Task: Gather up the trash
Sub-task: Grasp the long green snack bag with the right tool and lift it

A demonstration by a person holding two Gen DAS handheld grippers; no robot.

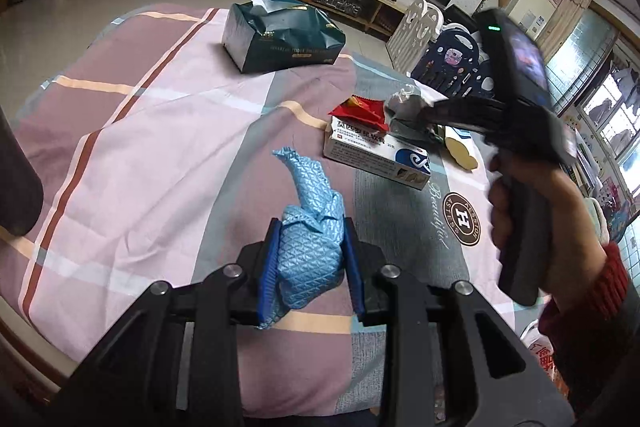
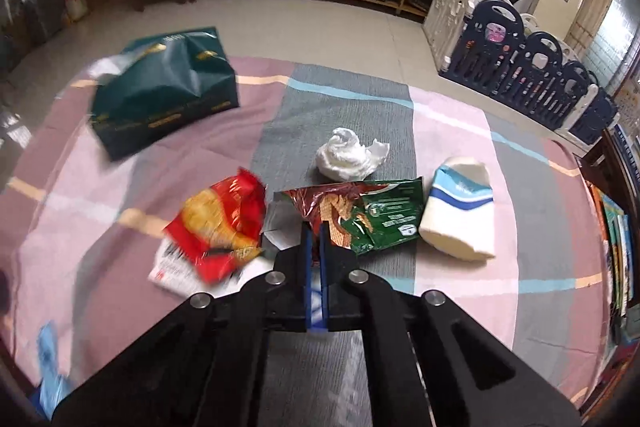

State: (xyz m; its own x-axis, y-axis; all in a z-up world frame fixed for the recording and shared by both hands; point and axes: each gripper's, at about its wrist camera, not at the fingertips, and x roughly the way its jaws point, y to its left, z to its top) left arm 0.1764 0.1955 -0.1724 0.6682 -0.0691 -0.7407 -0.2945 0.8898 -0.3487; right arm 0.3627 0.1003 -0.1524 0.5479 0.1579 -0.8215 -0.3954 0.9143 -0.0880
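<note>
- The left hand-held gripper point(image 1: 310, 261), low in the frame's centre, is clamping a blue cloth point(image 1: 310, 227) between its blue pads.
- The right hand-held gripper point(image 2: 318, 243) is pinching the brown-and-green snack wrapper point(image 2: 360, 215), jaws nearly closed, at mid-frame.
- A red chip bag point(image 2: 220, 227), crumpled tissue point(image 2: 348, 155) and white packet point(image 2: 460, 211) are lying around it on the striped table point(image 2: 500, 267).
- A dark green tissue pack point(image 2: 160, 95) is sitting at upper left.
</note>
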